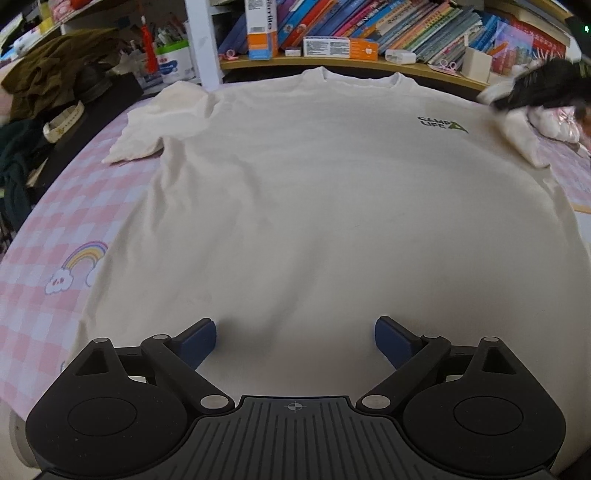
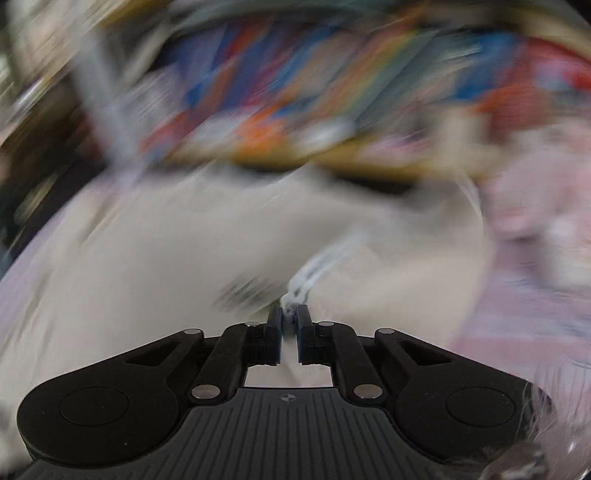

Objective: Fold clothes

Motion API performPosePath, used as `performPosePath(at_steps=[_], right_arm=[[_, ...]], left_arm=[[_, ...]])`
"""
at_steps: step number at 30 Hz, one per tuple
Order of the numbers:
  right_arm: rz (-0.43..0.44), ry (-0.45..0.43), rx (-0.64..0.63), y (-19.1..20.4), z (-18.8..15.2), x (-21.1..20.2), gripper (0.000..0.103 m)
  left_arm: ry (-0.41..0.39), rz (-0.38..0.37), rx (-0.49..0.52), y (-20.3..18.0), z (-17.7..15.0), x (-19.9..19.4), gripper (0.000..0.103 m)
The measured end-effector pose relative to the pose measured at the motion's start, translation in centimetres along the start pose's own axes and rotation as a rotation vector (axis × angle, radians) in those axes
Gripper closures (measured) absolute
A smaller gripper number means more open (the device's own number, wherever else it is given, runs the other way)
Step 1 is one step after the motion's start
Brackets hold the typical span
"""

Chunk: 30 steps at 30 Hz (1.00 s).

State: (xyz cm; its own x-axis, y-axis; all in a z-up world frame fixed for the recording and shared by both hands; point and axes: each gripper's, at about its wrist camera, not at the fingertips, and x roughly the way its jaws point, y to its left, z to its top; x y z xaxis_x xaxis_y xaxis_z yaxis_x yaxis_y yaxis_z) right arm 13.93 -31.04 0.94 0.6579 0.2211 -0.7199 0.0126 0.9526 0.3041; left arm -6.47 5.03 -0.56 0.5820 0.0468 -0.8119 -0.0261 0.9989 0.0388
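Observation:
A cream T-shirt (image 1: 295, 192) lies flat, front up, on the pink checked bedsheet (image 1: 48, 206), collar at the far side and a small green logo (image 1: 441, 124) near its right shoulder. My left gripper (image 1: 294, 338) hovers open over the shirt's lower hem, nothing between its blue pads. In the left wrist view my right gripper (image 1: 543, 86) is a dark blur at the shirt's right sleeve. The right wrist view is heavily motion-blurred; there my right gripper (image 2: 289, 317) is shut on a bunched edge of the cream T-shirt (image 2: 177, 251).
A bookshelf (image 1: 369, 33) packed with books and boxes runs along the far side. A heap of dark clothes (image 1: 55, 77) sits at the far left beside a black surface. Pink bedding (image 1: 554, 125) lies at the far right.

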Motion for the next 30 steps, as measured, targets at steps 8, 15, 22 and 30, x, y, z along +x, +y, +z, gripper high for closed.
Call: performPosePath(at_steps=[8, 15, 22, 30], right_arm=[[0.195, 0.162, -0.286, 5.8, -2.8, 2.0, 0.059], [0.213, 0.174, -0.339, 6.7, -4.9, 0.9, 0.057], [0.146, 0.083, -0.482, 9.1, -6.4, 0.8, 0.057], [0.091, 0.075, -0.591, 10.6, -6.2, 3.3, 0.082]], left_arm=[[-0.003, 0.001, -0.001, 0.3, -0.2, 0.0, 0.008], [-0.007, 0.015, 0.004, 0.3, -0.1, 0.0, 0.007], [-0.014, 0.023, 0.020, 0.0, 0.4, -0.1, 0.007], [-0.020, 0.044, 0.039, -0.4, 0.4, -0.6, 0.007]])
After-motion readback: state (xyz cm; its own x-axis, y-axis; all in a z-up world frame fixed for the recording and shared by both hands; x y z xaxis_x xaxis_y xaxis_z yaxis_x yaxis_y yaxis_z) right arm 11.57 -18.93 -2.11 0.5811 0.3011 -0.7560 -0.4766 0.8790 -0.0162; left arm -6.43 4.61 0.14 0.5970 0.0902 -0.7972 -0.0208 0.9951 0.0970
